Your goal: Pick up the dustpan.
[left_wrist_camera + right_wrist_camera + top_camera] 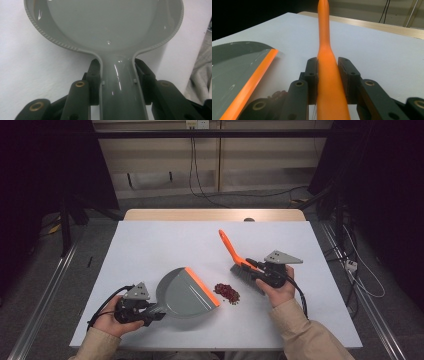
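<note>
The left gripper (145, 312), at the lower left of the high view, is clamping the handle of the grey dustpan (185, 292); in the left gripper view its jaws are pressing on both sides of that handle (118, 85). The pan is lying on the white table (150, 245) with its orange lip (202, 286) facing right, toward the crumbs (227, 293), a small dark red pile sitting just beside the lip at the centre of the frame.

The right gripper (260, 272), right of centre, is gripping the orange brush (235, 256) low on its handle; in the right gripper view the jaws are closing on the handle (328, 75) from both sides. The bristles (245, 277) are resting just right of the pile, and the handle is pointing up and left toward the far edge.

The step in hand appears to be sweeping the pile into the pan. To do it well:

- The lip should be staying flat on the table, with no gap for bits to slip under.
- The left grip should be bracing the pan so the stroke is not pushing it away.
- The bristles should be starting behind the whole pile, then drawing left in short, light strokes.
- A hard flick is likely to scatter the loose bits at the pile's lower edge.
</note>
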{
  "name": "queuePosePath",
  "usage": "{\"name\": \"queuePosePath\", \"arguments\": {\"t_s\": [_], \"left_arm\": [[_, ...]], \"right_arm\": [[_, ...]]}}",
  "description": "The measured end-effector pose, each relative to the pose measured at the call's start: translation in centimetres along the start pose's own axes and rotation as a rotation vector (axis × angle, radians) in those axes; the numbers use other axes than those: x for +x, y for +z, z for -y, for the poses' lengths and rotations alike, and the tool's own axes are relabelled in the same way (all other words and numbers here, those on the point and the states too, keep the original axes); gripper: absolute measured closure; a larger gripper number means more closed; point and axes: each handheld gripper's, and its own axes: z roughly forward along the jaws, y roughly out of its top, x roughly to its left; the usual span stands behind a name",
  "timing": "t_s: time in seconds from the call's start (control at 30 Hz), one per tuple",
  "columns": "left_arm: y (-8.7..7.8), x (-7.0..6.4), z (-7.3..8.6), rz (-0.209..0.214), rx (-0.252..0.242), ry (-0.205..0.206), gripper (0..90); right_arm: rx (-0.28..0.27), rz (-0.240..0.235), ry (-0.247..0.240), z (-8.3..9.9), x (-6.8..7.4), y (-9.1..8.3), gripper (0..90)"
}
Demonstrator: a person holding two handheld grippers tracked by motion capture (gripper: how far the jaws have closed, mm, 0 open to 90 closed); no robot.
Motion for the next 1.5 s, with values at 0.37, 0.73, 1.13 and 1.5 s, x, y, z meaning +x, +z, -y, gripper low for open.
{"name": "queuePosePath", "arguments": {"t_s": [0.37, 0.73, 1.13, 1.5], "left_arm": [[1.7, -1.0, -0.7, 0.057, 0.034, 0.039, 63.2], [1.8, -0.9, -0.7, 0.067, 0.027, 0.05, 62.5], [1.9, -1.3, -0.9, 0.082, 0.034, 0.064, 62.6], [2.4, -1.6, -0.8, 0.089, 0.036, 0.065, 62.5]], "right_arm": [[0.002, 0.009, -0.043, 0.5, 0.9, 1.3, 71.3], [0.062, 0.031, -0.082, 0.4, 1.0, 0.5, 64.2], [0.178, 0.049, -0.121, 0.1, 1.1, 0.0, 70.9], [0.168, 0.069, -0.165, 0.6, 3.7, -0.1, 71.4]]}}
